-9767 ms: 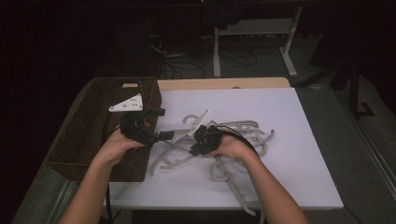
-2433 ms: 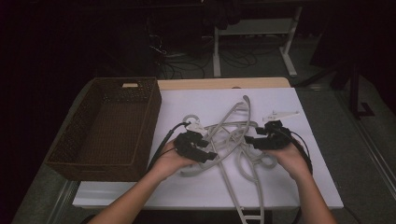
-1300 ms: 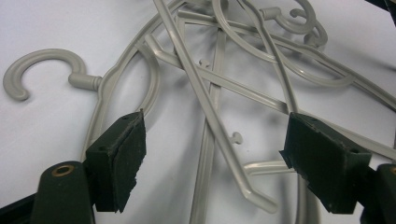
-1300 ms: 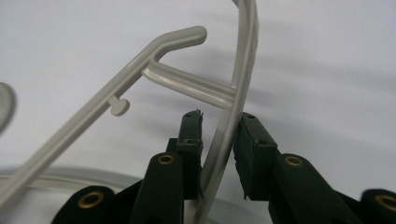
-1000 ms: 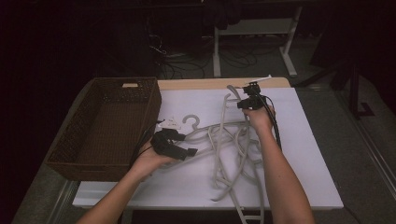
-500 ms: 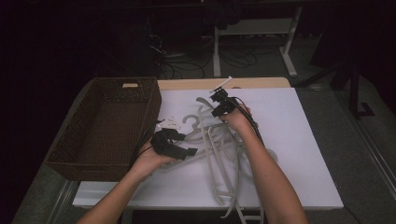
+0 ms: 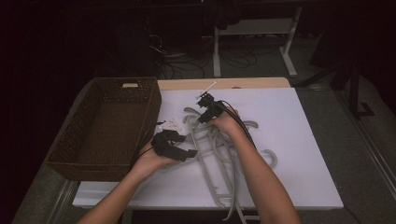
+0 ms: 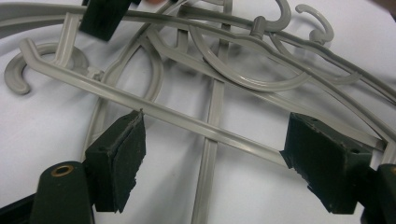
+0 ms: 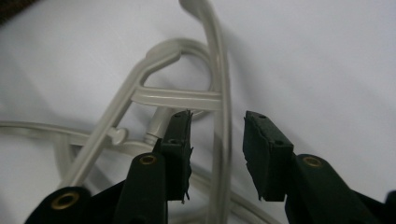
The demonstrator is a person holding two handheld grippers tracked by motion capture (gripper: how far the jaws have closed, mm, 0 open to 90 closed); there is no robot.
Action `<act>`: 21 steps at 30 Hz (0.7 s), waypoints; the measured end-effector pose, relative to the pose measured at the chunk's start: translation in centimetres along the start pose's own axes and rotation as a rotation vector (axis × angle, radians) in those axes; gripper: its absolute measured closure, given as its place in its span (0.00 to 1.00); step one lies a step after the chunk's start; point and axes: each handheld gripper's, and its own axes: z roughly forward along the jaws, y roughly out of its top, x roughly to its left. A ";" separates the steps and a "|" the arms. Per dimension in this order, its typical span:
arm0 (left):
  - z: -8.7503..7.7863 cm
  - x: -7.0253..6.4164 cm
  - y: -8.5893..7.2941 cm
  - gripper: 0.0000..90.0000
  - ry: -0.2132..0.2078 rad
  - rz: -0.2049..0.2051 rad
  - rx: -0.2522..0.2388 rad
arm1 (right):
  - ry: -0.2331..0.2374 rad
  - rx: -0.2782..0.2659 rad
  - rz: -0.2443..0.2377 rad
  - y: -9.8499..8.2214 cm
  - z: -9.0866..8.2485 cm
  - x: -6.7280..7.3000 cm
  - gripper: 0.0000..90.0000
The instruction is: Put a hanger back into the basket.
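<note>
Tangled grey hangers (image 7: 219,154) piled mid white desk (image 7: 299,140), right of wicker basket (image 7: 107,126). Left claw (image 8: 212,154) spread wide, one hanger bar crossing between jaws. Right claw (image 9: 217,149) part-spread, straddling thin hanger rod, not pinching.

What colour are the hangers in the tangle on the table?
Plain light grey plastic hangers, no pattern; the left gripper view shows them best.

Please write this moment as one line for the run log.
left hand-held gripper: open over hanger pile | right hand-held gripper: open, astride one hanger bar | basket: empty
</note>
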 end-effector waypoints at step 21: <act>0.5 0.1 -0.3 0.22 0.004 -0.002 0.023 | 0.024 -0.185 0.112 -11.3 -10.5 1.4 0.56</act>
